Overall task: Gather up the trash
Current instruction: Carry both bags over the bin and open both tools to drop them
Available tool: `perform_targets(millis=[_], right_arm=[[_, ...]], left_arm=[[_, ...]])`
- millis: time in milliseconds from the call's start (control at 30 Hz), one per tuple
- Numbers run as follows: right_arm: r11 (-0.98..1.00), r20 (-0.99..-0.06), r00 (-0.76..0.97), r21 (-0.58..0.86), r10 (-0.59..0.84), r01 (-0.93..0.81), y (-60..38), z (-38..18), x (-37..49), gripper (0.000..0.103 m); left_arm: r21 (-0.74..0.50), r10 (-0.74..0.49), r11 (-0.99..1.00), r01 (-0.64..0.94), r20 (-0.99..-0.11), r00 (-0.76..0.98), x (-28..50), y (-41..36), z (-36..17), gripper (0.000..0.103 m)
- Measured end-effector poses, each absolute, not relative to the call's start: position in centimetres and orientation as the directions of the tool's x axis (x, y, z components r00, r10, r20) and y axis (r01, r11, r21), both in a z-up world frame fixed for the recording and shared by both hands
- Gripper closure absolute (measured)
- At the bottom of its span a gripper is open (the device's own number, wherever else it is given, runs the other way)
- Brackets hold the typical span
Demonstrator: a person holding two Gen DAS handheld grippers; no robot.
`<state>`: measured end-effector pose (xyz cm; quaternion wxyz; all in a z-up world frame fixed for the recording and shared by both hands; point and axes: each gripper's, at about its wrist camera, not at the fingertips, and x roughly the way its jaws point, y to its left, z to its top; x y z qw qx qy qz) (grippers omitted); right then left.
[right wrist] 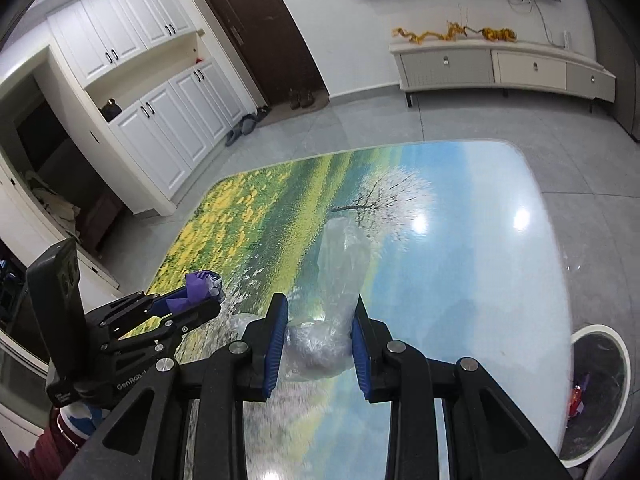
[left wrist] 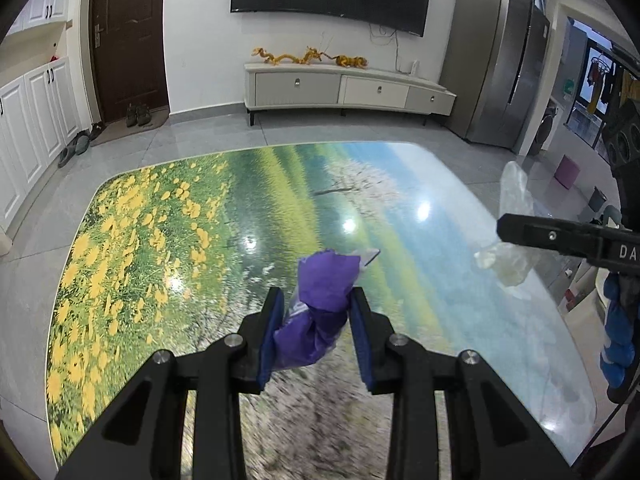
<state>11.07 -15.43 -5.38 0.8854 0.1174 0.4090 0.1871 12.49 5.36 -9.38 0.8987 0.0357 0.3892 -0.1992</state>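
My left gripper (left wrist: 316, 300) is shut on a crumpled purple wrapper (left wrist: 320, 304), held above the glossy table (left wrist: 200, 220) with the meadow-and-sky print. In the right wrist view the same gripper (right wrist: 208, 300) shows at the left with the purple wrapper (right wrist: 198, 286) sticking out of it. My right gripper (right wrist: 320, 308) is shut on a clear crumpled plastic bag (right wrist: 340, 264) that stands up between its blue pads. From the left wrist view that right gripper (left wrist: 508, 230) reaches in from the right edge with the clear plastic (left wrist: 506, 260) hanging around it.
A round white-rimmed trash bin (right wrist: 596, 384) with a dark liner and some scraps inside stands on the floor off the table's right edge. Beyond the table are a grey tiled floor, a low white TV cabinet (left wrist: 348, 88), a dark door and white cupboards (right wrist: 160, 92).
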Motion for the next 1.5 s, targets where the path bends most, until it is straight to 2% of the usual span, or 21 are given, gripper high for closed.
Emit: perform_targets(millis=[467,833,1167,1500], right_arm=[[0.904,-0.582,0.730,0.412,0.359,-0.116,-26.0,-3.2,4.8,0.075],[0.900,-0.546,0.807,0.434,0.224,0.044,-35.5,-3.7,1.4,0.074],[0.862,-0.612,0.784,0.450,0.107,0.234,-43.9,-8.3,0.1,0.074],[0.825,-0.715,0.696,0.433,0.070,0.363,-48.9,-14.2,0.7,0.072]], left_arm=[[-0.082,-0.384,0.888,0.452,-0.672,0.633,8.8,-0.4,-4.8,0.072],[-0.096,-0.471,0.815,0.572,-0.685,0.556,9.0,-10.5,-2.8,0.072],[-0.101,-0.510,0.697,0.710,-0.766,0.391,8.9,-24.1,-6.4,0.071],[-0.152,-0.507,0.659,0.737,-0.813,0.286,10.6,-33.1,-10.6,0.070]])
